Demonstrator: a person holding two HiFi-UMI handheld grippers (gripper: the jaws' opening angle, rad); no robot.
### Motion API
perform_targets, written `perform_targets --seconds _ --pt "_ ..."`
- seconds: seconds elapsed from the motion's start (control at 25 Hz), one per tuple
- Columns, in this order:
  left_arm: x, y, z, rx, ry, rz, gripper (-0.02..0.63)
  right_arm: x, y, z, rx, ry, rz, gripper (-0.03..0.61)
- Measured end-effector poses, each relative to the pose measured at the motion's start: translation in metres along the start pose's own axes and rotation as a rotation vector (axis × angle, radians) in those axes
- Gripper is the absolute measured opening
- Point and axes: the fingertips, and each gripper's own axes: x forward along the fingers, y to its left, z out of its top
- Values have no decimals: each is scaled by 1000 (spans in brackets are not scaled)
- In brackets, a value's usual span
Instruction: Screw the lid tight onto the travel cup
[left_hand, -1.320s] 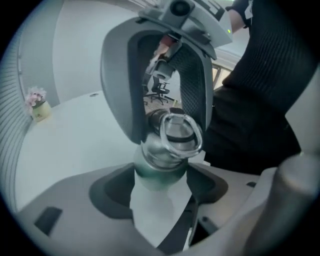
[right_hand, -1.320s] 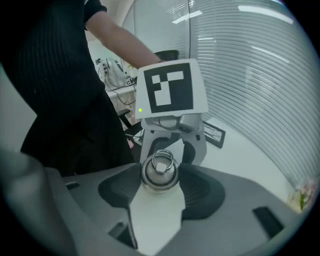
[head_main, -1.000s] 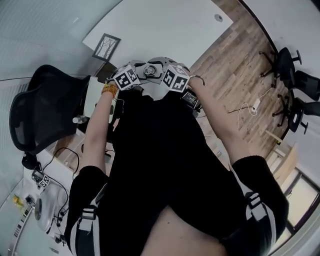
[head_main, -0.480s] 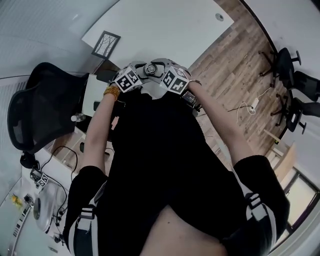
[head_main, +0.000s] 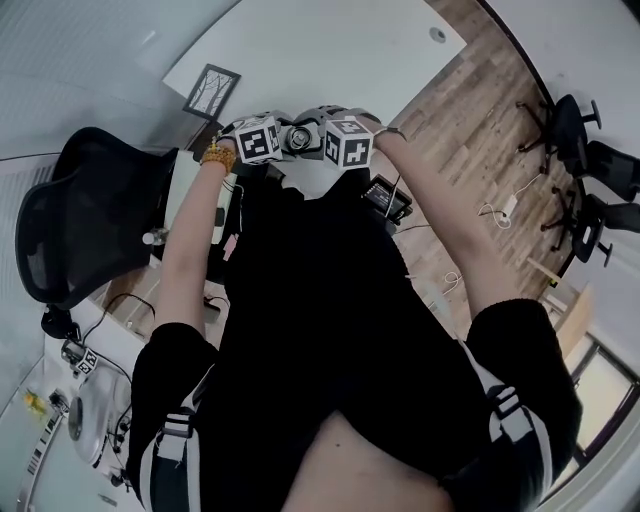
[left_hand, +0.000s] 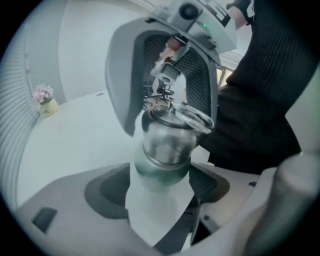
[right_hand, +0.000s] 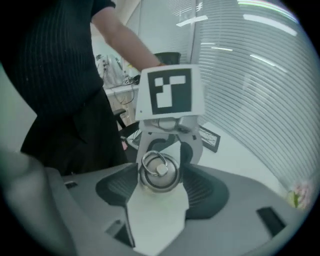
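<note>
The travel cup (left_hand: 161, 167) has a green body and a steel lid (right_hand: 159, 172) with a ring on top. My left gripper (left_hand: 159, 184) is shut on the green body and holds the cup out in front of the person. My right gripper (right_hand: 159, 176) comes from the opposite side. Its pads touch both sides of the lid, and its jaws have just been opening a little with the lid still between them. In the head view the two marker cubes, left (head_main: 258, 138) and right (head_main: 348, 140), flank the cup (head_main: 300, 138) at arm's length.
A black office chair (head_main: 85, 215) stands to the left, beside a white table (head_main: 320, 50) with a framed picture (head_main: 210, 93). Wooden floor with cables (head_main: 495, 215) lies to the right. A small flower pot (left_hand: 44, 100) sits on the table.
Both grippers have rolled about the cup, so their marker cubes show other faces. The hands stay in almost the same spot, slightly higher in the head view.
</note>
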Motion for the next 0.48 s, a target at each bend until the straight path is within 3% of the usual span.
perform_targets --seconds 0.24,0.36,0.48 --pt "-3 0 -6 -332 -295 283 363 -18 -16 12 382 -182 -366 295" --pt "0 -1 0 -418 -343 395 361 -11 -13 10 496 -178 -461 294" --pt "-2 2 1 -435 -339 425 339 -6 -16 5 478 -139 -479 255"
